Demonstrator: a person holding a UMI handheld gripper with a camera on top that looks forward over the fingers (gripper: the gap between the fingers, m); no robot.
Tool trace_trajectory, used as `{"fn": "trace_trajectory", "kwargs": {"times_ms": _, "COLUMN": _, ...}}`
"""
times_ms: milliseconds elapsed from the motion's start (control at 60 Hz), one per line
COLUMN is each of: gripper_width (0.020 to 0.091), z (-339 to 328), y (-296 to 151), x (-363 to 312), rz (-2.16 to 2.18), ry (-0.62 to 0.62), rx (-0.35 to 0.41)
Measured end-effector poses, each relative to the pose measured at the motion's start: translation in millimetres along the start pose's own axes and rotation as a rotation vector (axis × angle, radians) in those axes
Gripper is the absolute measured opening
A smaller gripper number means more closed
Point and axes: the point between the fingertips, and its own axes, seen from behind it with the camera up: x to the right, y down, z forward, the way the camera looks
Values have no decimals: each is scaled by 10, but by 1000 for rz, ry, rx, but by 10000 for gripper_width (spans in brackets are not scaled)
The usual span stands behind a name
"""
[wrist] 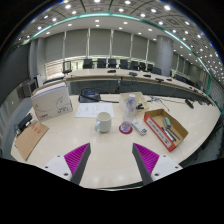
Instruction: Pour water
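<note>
Gripper view: gripper [112,160] fingers wide, empty — white mug [104,122] ahead (rigid, likely slippery), best grasped across its body.

This is a large office or meeting room. A long pale table [110,140] fills the near ground, with a printer [52,100] on its left. Farther off stand rows of desks with dark chairs [110,64], under a ceiling dotted with small round lights [120,10].

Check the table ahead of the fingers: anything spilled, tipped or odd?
Nothing stands out. The white mug stands upright on the table beyond the open gripper, and no spill shows around it.
</note>
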Motion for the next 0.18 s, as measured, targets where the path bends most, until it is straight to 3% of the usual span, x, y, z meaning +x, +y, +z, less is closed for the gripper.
{"fn": "trace_trajectory", "kwargs": {"times_ms": 183, "gripper_width": 859, "z": -72, "y": 128, "x": 5, "rz": -39, "ry": 14, "rx": -20}}
